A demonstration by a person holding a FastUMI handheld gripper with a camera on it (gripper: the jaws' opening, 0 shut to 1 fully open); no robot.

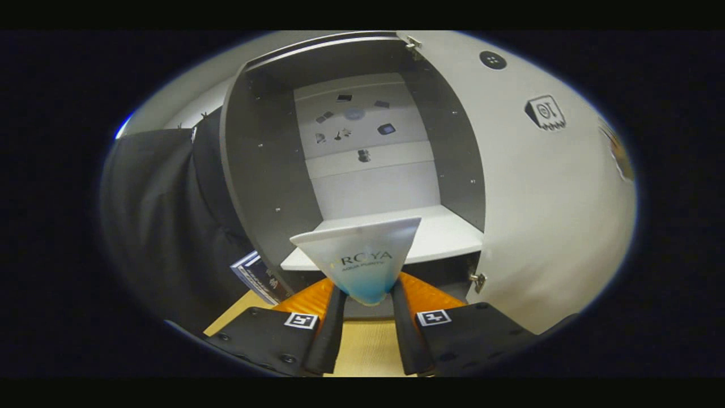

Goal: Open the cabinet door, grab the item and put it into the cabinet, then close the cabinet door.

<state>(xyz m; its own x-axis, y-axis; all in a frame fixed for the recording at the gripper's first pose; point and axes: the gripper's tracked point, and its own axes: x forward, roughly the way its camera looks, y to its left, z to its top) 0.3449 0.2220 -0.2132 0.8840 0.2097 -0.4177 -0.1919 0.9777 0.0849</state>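
Observation:
My gripper (367,294) is shut on a white tube (362,258) with a blue lower end, held between both fingers with its wide flat end pointing forward. Straight ahead stands the cabinet (266,170) with dark side walls and a white back panel. Its white door (538,198) is swung open to the right, with hinges at its top and bottom. The tube's flat end hangs just in front of the white shelf (447,235) at the cabinet's opening.
Small dark shapes dot the back panel (362,124) of the cabinet. A dark box with a white edge (257,277) lies left of the cabinet's base on a light wooden tabletop (365,345). Black cloth (164,215) hangs to the left.

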